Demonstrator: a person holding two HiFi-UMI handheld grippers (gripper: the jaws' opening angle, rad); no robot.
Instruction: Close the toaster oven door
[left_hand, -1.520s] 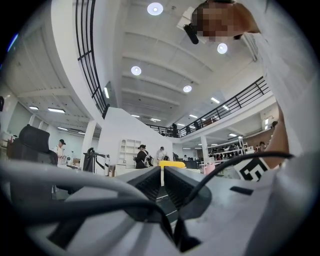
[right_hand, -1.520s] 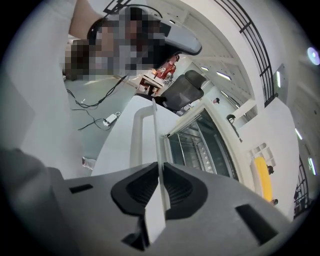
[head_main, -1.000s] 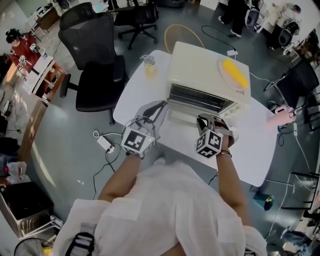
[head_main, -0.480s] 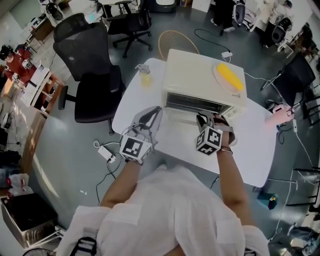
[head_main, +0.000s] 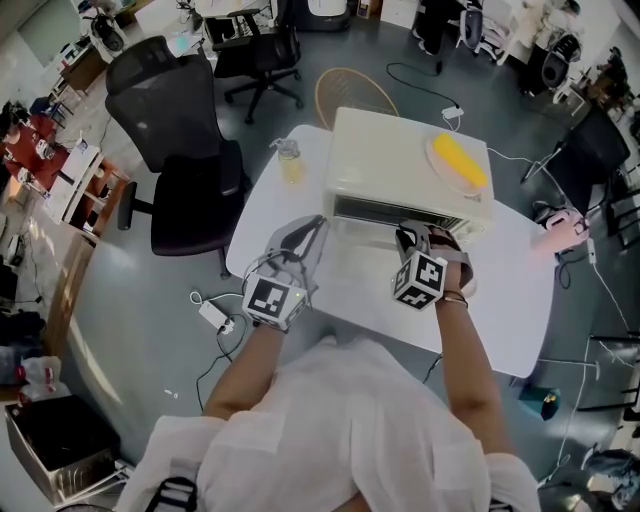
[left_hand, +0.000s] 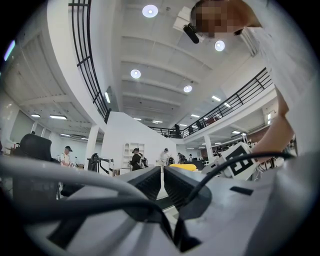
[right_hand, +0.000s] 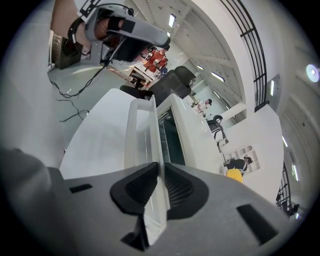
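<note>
While right tongs (right_hand: 159, 187) pinch edge of clear glass door (right_hand: 145, 135), cream metal toaster oven (head_main: 410, 160) just beyond them, we judge closing midway; next, push door flush. Left tongs (left_hand: 162, 182) narrow, empty.

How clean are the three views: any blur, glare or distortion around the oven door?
Head view: sharp, evenly lit, edges bowed; toaster oven door pale against the white table. Right gripper view: fisheye with black corners, door edge crisp between the right gripper's jaws. Left gripper view: aimed upward, ceiling lights glare, blurred cable across the foreground.
</note>
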